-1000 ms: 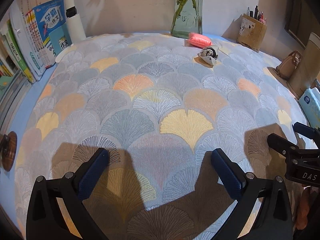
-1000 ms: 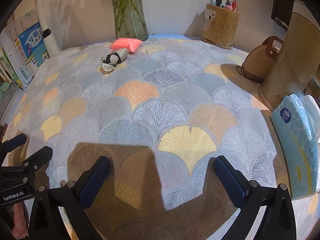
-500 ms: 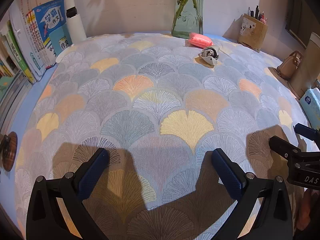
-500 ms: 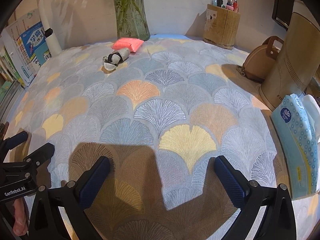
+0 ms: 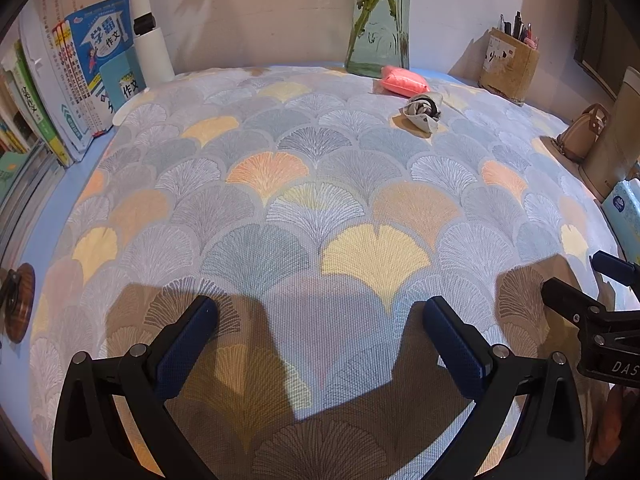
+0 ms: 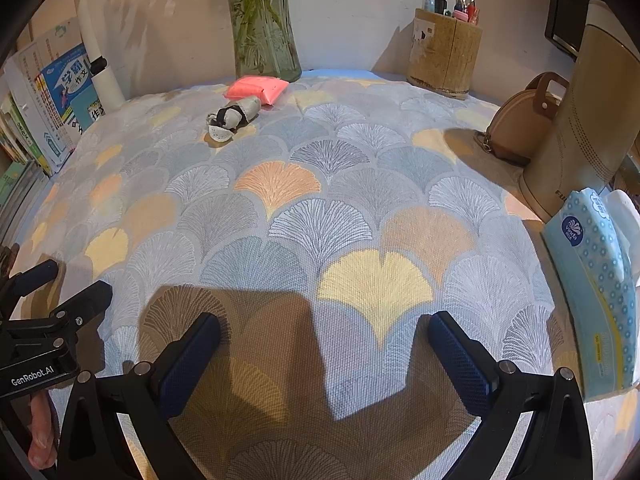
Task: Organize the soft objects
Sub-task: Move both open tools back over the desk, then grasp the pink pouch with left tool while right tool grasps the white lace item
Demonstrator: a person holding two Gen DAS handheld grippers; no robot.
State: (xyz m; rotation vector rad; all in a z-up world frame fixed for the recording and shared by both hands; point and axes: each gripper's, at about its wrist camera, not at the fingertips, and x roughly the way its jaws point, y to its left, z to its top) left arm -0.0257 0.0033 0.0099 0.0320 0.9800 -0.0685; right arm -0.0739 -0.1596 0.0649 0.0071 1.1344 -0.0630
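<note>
Beside the glass vase [image 5: 380,20], the pink pouch [image 5: 402,85] and rolled socks [image 5: 423,109] touch. Left gripper [image 5: 320,330] and right gripper [image 6: 324,344] hover spread and empty, well short of the vase, probably readied for approach.

Wall [image 6: 360,8]: plain, pale — leaf shadows at far left
Tabletop [image 6: 328,216]: fan-patterned cloth, sunlit, shadowed near

left gripper [image 5: 320,316] — black frame, blue pads | right gripper [image 6: 324,332] — alike, silver screws
</note>
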